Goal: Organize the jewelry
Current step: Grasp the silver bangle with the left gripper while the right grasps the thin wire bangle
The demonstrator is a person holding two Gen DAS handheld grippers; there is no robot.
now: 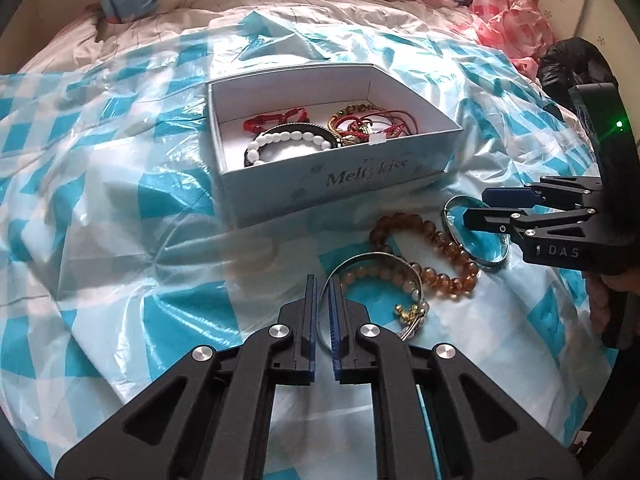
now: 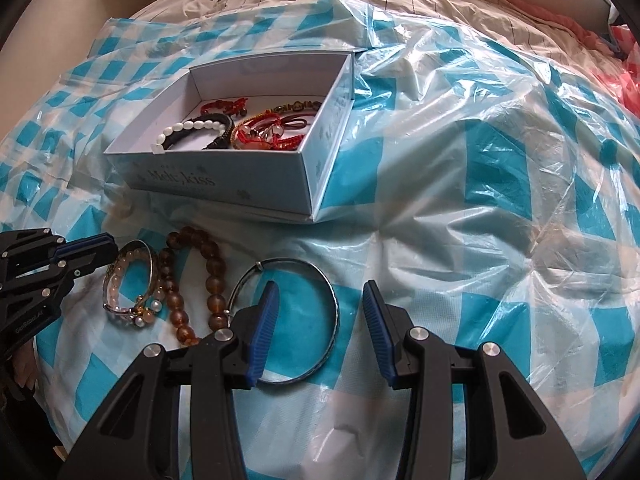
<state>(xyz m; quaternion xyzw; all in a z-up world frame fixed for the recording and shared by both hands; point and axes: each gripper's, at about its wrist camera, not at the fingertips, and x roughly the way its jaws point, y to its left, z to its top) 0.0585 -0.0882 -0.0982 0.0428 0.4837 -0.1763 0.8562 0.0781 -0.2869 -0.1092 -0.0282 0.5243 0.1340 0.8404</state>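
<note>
Left claw (image 1: pixel 323 292) pinches the silver bangle (image 1: pixel 374 258) rim, near the box (image 1: pixel 340 184)

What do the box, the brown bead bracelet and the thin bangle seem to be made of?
Box: likely matte white card, with straight folded walls and printed lettering. Brown bracelet: translucent amber beads, glass or resin, glossy. Bangle: thin grey hoop with a sheen, probably metal.

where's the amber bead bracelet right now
The amber bead bracelet lies on the blue checked plastic sheet in front of the white box, between the silver bangle with pale beads and the thin bangle.
</note>
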